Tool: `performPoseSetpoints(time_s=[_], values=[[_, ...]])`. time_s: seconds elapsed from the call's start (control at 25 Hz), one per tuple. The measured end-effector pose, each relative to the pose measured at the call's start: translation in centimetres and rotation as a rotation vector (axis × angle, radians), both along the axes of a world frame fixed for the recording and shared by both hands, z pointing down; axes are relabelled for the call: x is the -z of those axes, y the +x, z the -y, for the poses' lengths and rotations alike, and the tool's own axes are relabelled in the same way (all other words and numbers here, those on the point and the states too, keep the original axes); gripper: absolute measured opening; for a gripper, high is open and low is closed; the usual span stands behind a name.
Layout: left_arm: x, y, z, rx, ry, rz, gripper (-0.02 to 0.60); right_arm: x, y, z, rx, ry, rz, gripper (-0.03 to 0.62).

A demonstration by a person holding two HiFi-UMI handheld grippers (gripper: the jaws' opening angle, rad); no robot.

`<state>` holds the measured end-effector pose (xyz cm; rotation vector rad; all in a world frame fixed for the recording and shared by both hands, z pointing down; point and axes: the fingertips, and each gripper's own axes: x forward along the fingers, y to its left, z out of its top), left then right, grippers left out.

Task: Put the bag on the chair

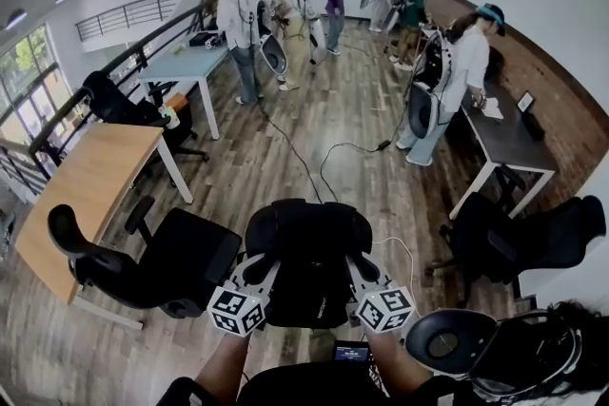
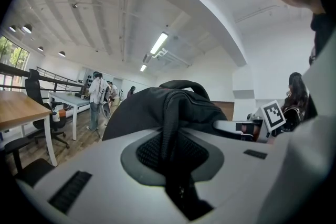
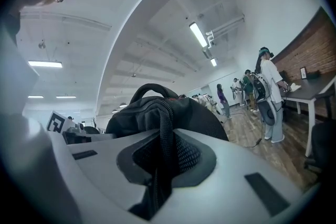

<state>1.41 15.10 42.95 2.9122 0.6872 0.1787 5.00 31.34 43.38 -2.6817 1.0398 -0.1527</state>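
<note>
The backpack (image 1: 307, 252) is black, soft and rounded, with a matte fabric shell, a stiff arched grab handle (image 2: 181, 85) at its top and a seam curving over its crown. It hangs in the air in front of the person, above the wooden plank floor (image 1: 314, 138), carried between both grippers and resting on nothing. The left gripper (image 1: 259, 273) has its jaws clamped on a woven black shoulder strap (image 2: 170, 128). In the left gripper view the strap runs from the bag's top straight down through the mesh-lined notch between the pale jaws, with the bag bulging just beyond. The right gripper (image 1: 366, 276) is likewise closed on the other shoulder strap (image 3: 167, 139), which drops from the backpack (image 3: 157, 113) into the gap between its jaws. Each gripper's marker cube shows in the other's view, near the bag's side. The bag looks full, but none of the views shows inside it or what it holds. A black office chair (image 1: 181, 261) with armrests and a headrest stands on the floor just to the left of the bag in the head view. Its seat is bare, and beyond it stands a wooden desk (image 1: 81, 190). A second black chair (image 1: 514, 238) stands further off to the right, beside a dark table (image 1: 509, 143).
</note>
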Motion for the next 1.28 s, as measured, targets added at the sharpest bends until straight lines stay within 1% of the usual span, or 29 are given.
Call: performPoseSetpoints(time_s=[0.28, 0.56, 0.72, 0.88, 1.08, 1.28], values=[[-0.4, 7.4, 0.2, 0.037, -0.002, 0.017, 0.057, -0.3, 8.0, 0.4, 0.046, 0.011, 0.012, 0.037], [0.6, 16.1, 0.9, 0.090, -0.010, 0.002, 0.055, 1.0, 17.1, 1.1, 0.095, 0.008, -0.009, 0.037], [1.1, 20.3, 1.1, 0.120, -0.016, -0.013, 0.055, 1.6, 21.7, 1.4, 0.132, 0.013, -0.031, 0.036], [1.3, 23.7, 1.6, 0.152, -0.027, -0.020, 0.055, 2.0, 25.7, 2.1, 0.165, 0.023, -0.045, 0.037], [1.6, 27.1, 2.9, 0.188, -0.032, -0.019, 0.054, 2.5, 29.9, 3.7, 0.215, 0.027, -0.050, 0.036], [2.1, 28.9, 6.2, 0.233, -0.035, -0.022, 0.052, 3.2, 32.9, 7.5, 0.277, 0.028, -0.053, 0.037]])
